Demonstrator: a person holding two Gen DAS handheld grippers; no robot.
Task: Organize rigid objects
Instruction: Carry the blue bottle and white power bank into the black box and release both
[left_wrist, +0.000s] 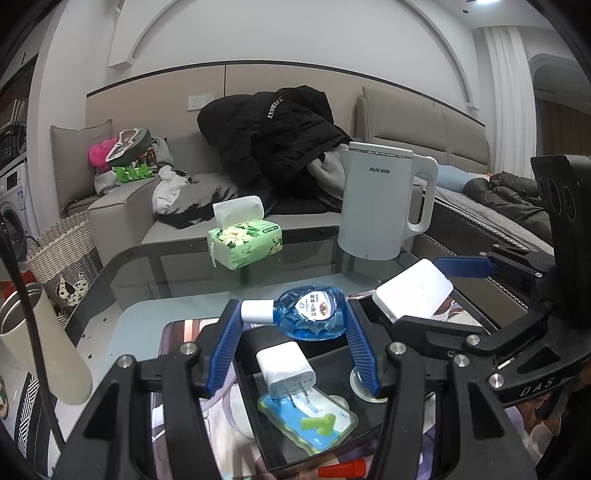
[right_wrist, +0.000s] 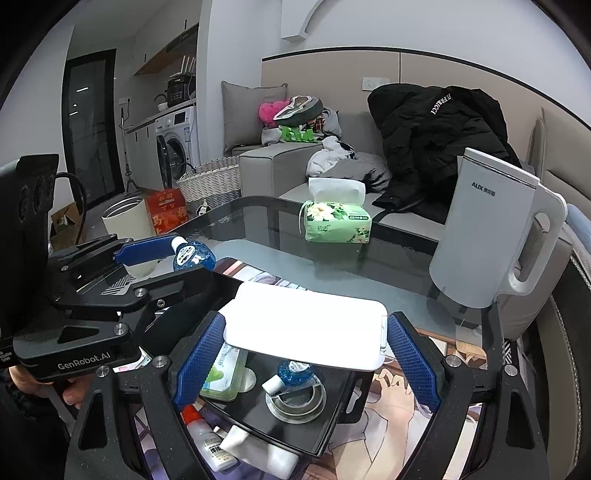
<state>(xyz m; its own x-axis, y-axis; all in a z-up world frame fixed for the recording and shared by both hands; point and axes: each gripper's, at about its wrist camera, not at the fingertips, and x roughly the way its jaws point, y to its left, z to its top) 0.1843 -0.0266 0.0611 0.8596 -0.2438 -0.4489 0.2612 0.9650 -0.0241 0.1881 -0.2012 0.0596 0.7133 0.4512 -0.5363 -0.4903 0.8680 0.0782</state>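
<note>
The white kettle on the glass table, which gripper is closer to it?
Right. The right gripper sits just beside the white kettle; the left gripper is farther over.

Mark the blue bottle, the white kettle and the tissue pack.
blue bottle (left_wrist: 310, 312), left wrist view, on its label.
white kettle (left_wrist: 373, 206), left wrist view, on its body.
tissue pack (right_wrist: 336, 223), right wrist view, on its green front.

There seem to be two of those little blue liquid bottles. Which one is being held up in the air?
The blue bottle clamped sideways in the left gripper, white cap toward one finger. The other blue bottle lies in the black tray on a tape roll, untouched.
</note>
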